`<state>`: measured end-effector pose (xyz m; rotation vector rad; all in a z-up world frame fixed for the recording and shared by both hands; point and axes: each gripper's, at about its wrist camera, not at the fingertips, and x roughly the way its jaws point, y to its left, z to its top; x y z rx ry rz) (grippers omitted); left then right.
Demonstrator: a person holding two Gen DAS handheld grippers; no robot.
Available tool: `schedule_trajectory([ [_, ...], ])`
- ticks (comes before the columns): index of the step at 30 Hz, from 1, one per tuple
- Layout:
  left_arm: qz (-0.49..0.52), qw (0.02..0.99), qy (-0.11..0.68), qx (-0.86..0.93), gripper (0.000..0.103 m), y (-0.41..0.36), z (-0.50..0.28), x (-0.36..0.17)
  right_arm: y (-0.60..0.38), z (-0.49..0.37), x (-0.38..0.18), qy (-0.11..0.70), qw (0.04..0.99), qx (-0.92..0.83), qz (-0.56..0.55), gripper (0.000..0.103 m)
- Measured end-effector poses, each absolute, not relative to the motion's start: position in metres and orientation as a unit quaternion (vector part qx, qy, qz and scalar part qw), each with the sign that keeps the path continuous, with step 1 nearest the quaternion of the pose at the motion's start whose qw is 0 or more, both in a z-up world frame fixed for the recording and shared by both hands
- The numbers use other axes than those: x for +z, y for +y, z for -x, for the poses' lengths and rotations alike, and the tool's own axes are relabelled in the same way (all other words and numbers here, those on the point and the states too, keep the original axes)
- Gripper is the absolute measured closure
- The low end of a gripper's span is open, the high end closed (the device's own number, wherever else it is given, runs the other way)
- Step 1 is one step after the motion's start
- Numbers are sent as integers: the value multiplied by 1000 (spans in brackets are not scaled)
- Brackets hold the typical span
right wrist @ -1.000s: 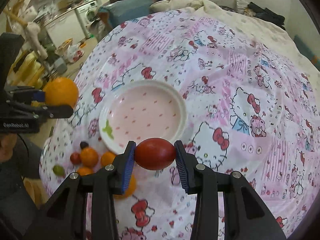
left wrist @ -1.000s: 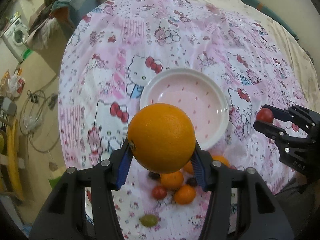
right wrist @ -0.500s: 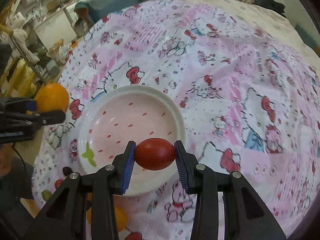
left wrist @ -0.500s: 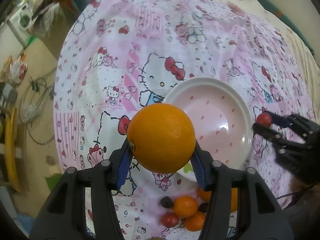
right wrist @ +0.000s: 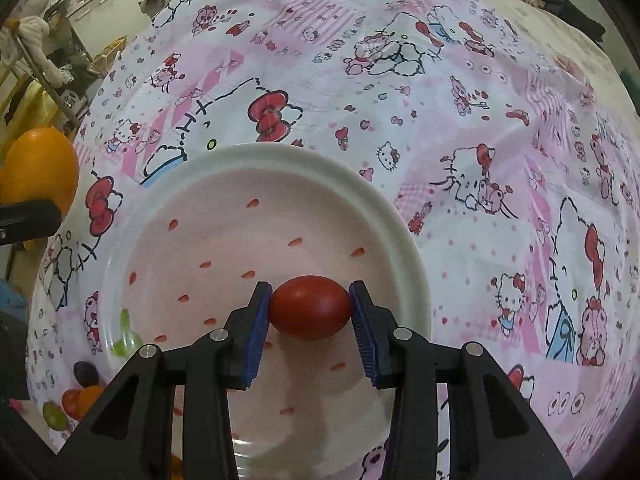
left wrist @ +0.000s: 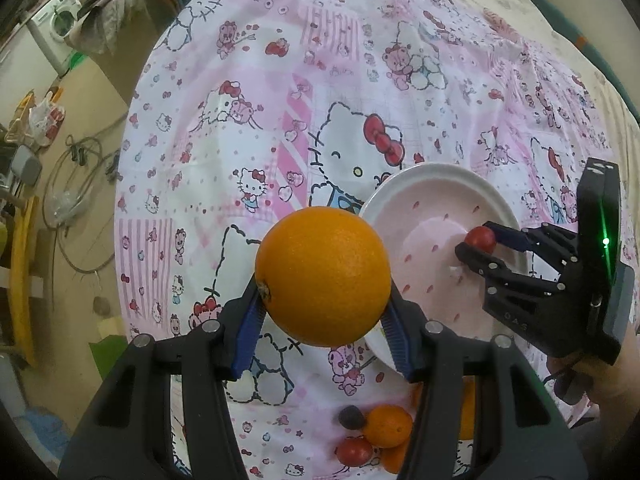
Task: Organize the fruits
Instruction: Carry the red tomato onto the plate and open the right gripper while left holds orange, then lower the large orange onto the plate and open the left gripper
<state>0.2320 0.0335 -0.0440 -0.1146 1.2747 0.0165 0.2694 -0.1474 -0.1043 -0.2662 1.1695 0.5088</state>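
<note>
The left tool (left wrist: 324,312) pinches a large orange (left wrist: 323,276) above the cartoon-print cloth (left wrist: 248,128), just left of the plate (right wrist: 384,208). The right tool (right wrist: 310,312) pinches a small red tomato (right wrist: 310,307) over the plate's near middle.

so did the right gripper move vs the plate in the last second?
Yes. The right gripper, shut on the red tomato, has come in over the plate: a second ago the tomato hung off the rim's near edge, now it sits above the plate's pink well.
</note>
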Motion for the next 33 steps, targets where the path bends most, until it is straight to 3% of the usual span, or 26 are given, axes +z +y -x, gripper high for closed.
schedule_trajectory([
  [1,54,803,594,6,52,33,-232,-44,-146,-270,-105,546,793,239,127,61],
  [3,52,805,590,5,52,31,-233,-44,-146,-269,-104,540,797,237,131,51],
  [4,53,807,589,7,52,31,-234,-44,-147,-268,-102,537,799,237,128,38],
  [5,55,808,586,8,52,31,-235,-44,-148,-267,-99,533,803,236,124,32],
  [9,65,815,575,5,52,27,-237,-48,-161,-262,-84,522,814,229,113,32],
  [17,68,798,596,-56,52,-14,-245,-71,-235,-231,-36,506,845,174,-17,31],
  [22,45,796,600,-65,52,-37,-253,-85,-266,-207,-41,518,838,153,-81,31],
  [33,8,798,599,-65,50,-60,-271,-108,-289,-204,-51,529,828,151,-113,31],
])
